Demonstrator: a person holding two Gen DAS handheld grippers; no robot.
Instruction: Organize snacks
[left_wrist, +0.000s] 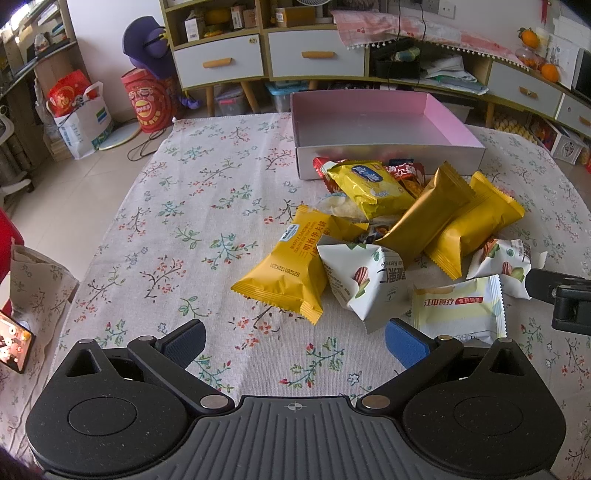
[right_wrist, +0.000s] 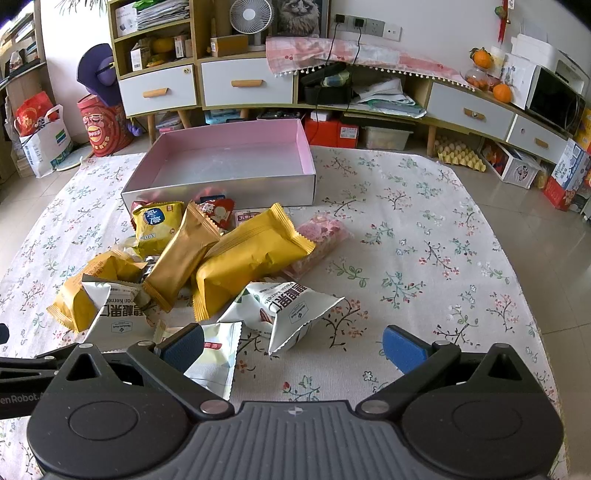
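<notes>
A pile of snack packets lies on the flowered tablecloth in front of a pink box (left_wrist: 373, 127) (right_wrist: 229, 162) with nothing inside. In the left wrist view my left gripper (left_wrist: 295, 341) is open, just short of a yellow wafer packet (left_wrist: 288, 271) and a white pecan packet (left_wrist: 364, 278). A pale biscuit packet (left_wrist: 458, 308) lies beside its right finger. In the right wrist view my right gripper (right_wrist: 293, 345) is open, with a white pecan packet (right_wrist: 291, 306) just ahead between the fingers. Gold packets (right_wrist: 243, 258) lie behind it, and a pink packet (right_wrist: 317, 240) to their right.
The tablecloth (left_wrist: 177, 229) (right_wrist: 424, 258) lies bare left of the pile and right of it. A phone (left_wrist: 13, 345) rests at the table's left edge. Cabinets with drawers (right_wrist: 243, 86), bags and boxes stand on the floor beyond the table.
</notes>
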